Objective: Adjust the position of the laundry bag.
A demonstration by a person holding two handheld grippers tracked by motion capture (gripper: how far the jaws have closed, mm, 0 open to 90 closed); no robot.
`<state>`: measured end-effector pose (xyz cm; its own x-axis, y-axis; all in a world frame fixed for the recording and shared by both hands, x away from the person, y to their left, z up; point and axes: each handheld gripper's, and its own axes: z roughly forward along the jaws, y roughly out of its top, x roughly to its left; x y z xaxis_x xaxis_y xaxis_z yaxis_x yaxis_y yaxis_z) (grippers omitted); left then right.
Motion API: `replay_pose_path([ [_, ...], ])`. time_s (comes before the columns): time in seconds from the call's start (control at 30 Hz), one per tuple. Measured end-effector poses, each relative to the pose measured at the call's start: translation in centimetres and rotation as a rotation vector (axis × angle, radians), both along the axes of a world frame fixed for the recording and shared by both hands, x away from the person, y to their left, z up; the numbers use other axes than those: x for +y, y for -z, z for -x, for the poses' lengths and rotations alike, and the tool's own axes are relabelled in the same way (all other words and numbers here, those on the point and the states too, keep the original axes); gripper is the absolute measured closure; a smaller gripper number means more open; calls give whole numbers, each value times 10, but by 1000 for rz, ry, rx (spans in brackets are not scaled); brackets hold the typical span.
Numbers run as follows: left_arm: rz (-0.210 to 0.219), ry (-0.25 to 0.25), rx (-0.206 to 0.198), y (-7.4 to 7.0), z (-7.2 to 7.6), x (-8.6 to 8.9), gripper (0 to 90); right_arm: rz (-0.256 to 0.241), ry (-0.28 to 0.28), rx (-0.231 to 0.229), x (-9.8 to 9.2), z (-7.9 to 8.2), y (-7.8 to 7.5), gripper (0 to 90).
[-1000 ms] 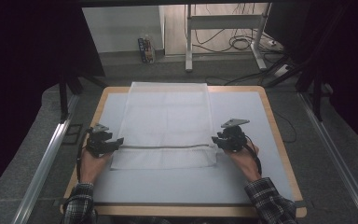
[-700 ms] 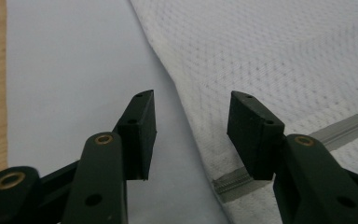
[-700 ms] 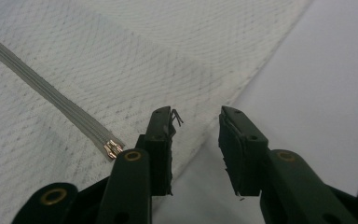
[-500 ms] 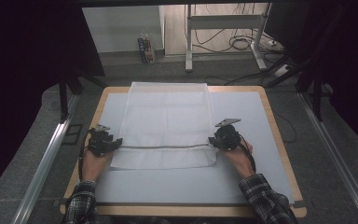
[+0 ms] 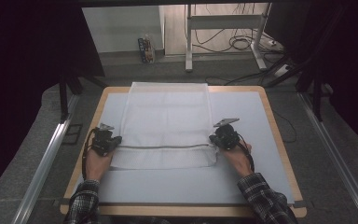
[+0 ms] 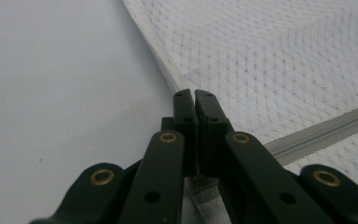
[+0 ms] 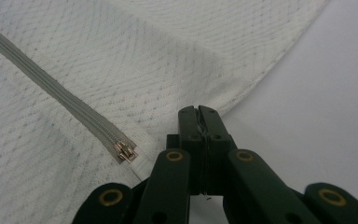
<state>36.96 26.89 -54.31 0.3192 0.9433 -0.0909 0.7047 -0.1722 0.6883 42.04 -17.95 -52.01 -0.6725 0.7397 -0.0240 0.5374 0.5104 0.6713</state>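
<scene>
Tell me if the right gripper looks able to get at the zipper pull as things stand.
Probably yes: the zipper pull lies exposed on the mesh bag just beside the right gripper, nothing covering it; but the fingers are shut on the bag's edge and must let go first.

A white mesh bag lies flat on a pale table with a wooden rim, reaching from the far edge toward the middle. A grey zip line crosses it near its near end. The left gripper sits at the bag's left edge, the right gripper at its right edge. Plaid sleeves enter from the near edge.
</scene>
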Motion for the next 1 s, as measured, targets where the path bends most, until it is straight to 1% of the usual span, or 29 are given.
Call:
replay_pose_path([
  [0.03, 12, 3, 2, -1, 0, 1, 893, 3, -1, -1, 0, 1, -1, 887],
  [0.07, 12, 3, 2, -1, 0, 1, 894, 5, -3, -5, 0, 1, -2, 887],
  [0.1, 35, 11, 2, -2, 1, 1, 894, 4, -6, -8, -1, 2, -3, 887],
  [0.17, 42, 18, 2, -4, 2, 1, 894, 5, -8, -13, -2, 3, -5, 887],
  [0.23, 49, 41, 2, -8, 5, -2, 894, 2, -16, -17, -5, 6, -9, 887],
  [0.3, 45, 59, 3, -9, 7, -5, 894, 5, -26, -19, -9, 9, -10, 887],
  [0.33, 45, 59, 3, -9, 7, -5, 894, 5, -26, -19, -9, 9, -10, 887],
  [0.37, 46, 80, 7, -11, 9, -8, 894, 7, -24, -17, -12, 13, -13, 887],
  [0.43, 41, 100, 8, -12, 13, -11, 894, 3, -31, -13, -17, 16, -15, 887],
  [0.47, 41, 100, 8, -12, 13, -11, 894, 0, -36, -13, -19, 17, -16, 887],
  [0.5, 42, 113, 11, -13, 16, -14, 894, -4, -40, -10, -22, 19, -17, 887],
  [0.57, 29, 135, 19, -14, 20, -19, 894, -7, -42, 0, -26, 22, -18, 887],
  [0.6, 29, 135, 19, -14, 20, -19, 894, -7, -42, 0, -26, 22, -18, 887],
  [0.67, 20, 150, 20, -15, 23, -21, 894, -12, -51, 13, -31, 27, -21, 887],
  [0.7, 14, 159, 21, -16, 24, -21, 894, -9, -53, 14, -33, 29, -22, 887],
  [0.73, 20, 162, 17, -17, 26, -23, 894, -8, -57, 11, -34, 31, -23, 887],
  [0.83, 5, 182, 12, -20, 32, -28, 894, -15, -64, 14, -38, 38, -26, 887],
  [0.9, -3, 194, 14, -22, 36, -30, 894, -13, -65, 16, -40, 42, -28, 888],
  [0.93, -15, 197, 13, -23, 38, -32, 894, -6, -65, 17, -41, 44, -29, 888],
  [1.0, -24, 203, 19, -23, 41, -35, 894, 5, -72, 18, -42, 49, -30, 888],
])
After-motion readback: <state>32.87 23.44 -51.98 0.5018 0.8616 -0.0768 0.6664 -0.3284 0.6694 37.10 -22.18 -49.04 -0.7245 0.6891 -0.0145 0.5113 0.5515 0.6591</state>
